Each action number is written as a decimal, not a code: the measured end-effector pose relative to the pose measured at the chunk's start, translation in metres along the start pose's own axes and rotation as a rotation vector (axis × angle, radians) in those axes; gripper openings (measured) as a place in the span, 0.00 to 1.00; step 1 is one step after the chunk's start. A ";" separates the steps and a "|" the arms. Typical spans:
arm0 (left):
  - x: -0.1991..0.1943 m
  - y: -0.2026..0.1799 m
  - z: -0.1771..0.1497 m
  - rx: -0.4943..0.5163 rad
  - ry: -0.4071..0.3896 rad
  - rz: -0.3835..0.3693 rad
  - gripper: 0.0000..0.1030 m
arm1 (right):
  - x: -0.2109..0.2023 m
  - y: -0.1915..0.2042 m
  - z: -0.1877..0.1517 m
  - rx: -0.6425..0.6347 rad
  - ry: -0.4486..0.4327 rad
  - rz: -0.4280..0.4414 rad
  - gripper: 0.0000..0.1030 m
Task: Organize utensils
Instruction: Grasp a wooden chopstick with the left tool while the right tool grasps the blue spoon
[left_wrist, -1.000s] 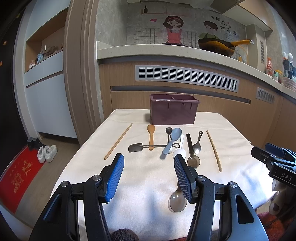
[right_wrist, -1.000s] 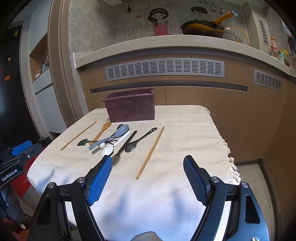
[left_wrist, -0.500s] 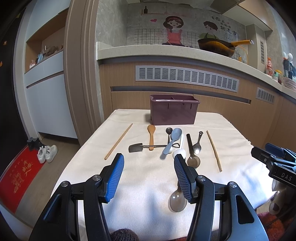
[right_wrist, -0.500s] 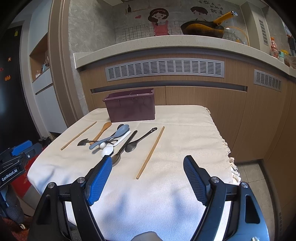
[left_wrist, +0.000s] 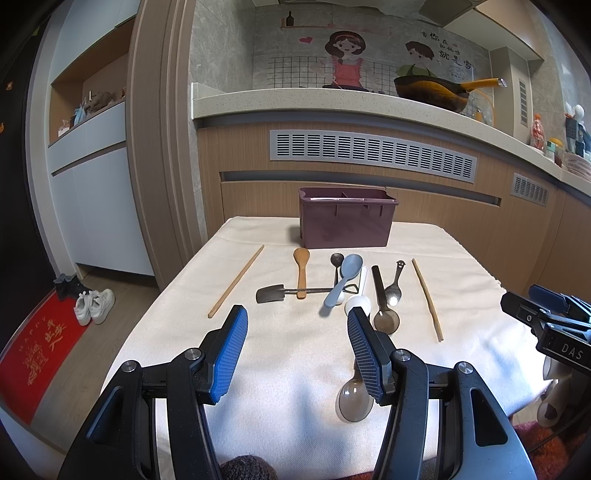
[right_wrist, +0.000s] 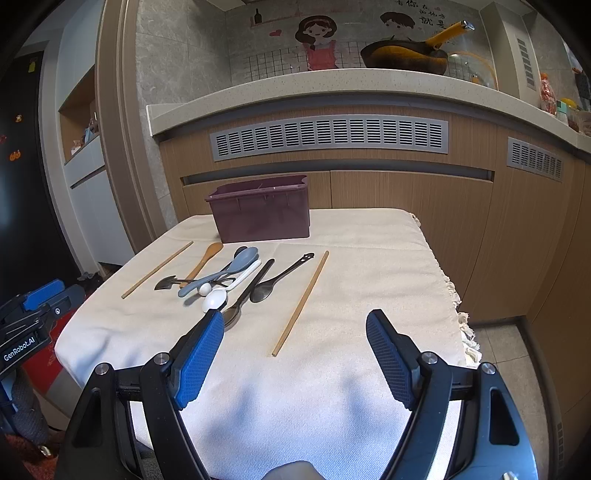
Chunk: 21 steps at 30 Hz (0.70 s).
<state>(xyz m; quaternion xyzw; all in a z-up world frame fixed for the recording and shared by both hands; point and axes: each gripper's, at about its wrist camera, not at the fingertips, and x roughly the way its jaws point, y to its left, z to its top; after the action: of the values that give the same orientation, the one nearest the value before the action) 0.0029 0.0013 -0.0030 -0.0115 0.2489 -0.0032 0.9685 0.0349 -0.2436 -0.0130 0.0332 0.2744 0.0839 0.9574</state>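
Observation:
A purple utensil bin (left_wrist: 347, 221) (right_wrist: 260, 212) stands at the far side of the cloth-covered table (left_wrist: 280, 369). Before it lie two wooden chopsticks (left_wrist: 236, 286) (right_wrist: 301, 302), a wooden spoon (left_wrist: 301, 266), a small black spatula (left_wrist: 271, 293), a grey-blue spoon (left_wrist: 343, 278) (right_wrist: 221, 273), a white spoon (left_wrist: 358, 297) (right_wrist: 229, 288), dark spoons (left_wrist: 384, 306) (right_wrist: 273, 280) and a clear spoon (left_wrist: 354, 400). My left gripper (left_wrist: 295, 325) is open and empty, near the table's front. My right gripper (right_wrist: 295, 332) is open and empty, over the front right of the cloth.
A kitchen counter (left_wrist: 332, 99) with a wok (left_wrist: 432, 90) runs behind the table. White shoes (left_wrist: 94, 304) and a red mat (left_wrist: 40, 347) lie on the floor at left. The table's right edge (right_wrist: 454, 302) drops to tiled floor.

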 end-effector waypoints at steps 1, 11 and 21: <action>0.000 0.000 0.000 0.001 0.002 -0.001 0.56 | 0.000 0.000 0.000 0.001 0.001 0.001 0.75; 0.025 0.011 0.016 -0.023 0.057 -0.035 0.56 | 0.015 -0.002 0.011 -0.022 0.021 0.005 0.75; 0.090 0.030 0.037 -0.088 0.091 -0.073 0.56 | 0.070 -0.002 0.048 -0.099 0.056 -0.045 0.64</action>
<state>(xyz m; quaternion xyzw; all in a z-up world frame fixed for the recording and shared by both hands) 0.1002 0.0310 -0.0146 -0.0629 0.2921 -0.0282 0.9539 0.1193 -0.2337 -0.0087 -0.0229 0.2970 0.0768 0.9515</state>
